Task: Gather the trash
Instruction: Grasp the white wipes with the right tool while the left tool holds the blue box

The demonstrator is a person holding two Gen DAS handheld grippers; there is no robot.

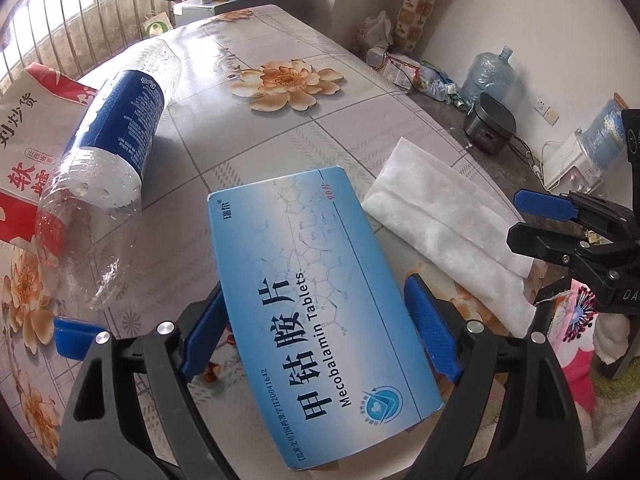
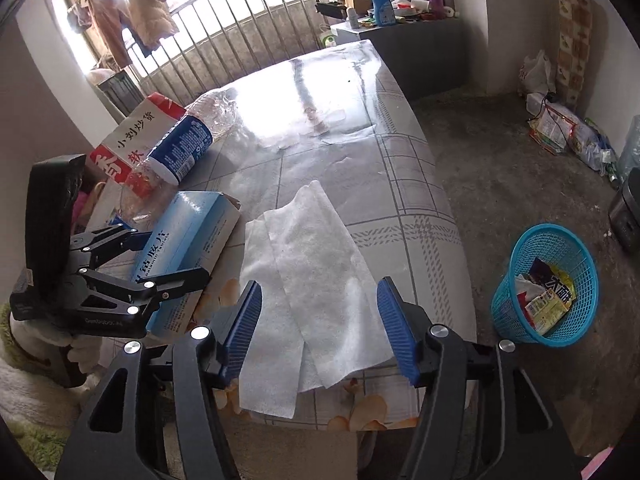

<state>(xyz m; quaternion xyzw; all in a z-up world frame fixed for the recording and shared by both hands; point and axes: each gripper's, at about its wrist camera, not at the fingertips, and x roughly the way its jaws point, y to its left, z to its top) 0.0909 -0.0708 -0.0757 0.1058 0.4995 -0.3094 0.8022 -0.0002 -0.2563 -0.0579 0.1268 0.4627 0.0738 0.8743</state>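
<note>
Blue tablet box [image 1: 320, 300] lies on table [image 1: 280, 152] between wide-spread pads of left gripper [image 1: 316, 332], untouched. Right gripper [image 2: 320, 328] gapes over white tissue [image 2: 308, 280], not gripping. Bin [image 2: 548, 284] on floor beside table.

My left camera looks down my left gripper [image 1: 316, 320], very close over the blue box [image 1: 320, 312]. My right camera looks down at the white cloth [image 2: 308, 276] near the table [image 2: 400, 184] edge. Both see the same things — box, cloth, bottle [image 1: 116, 136] — and each other's gripper.
</note>
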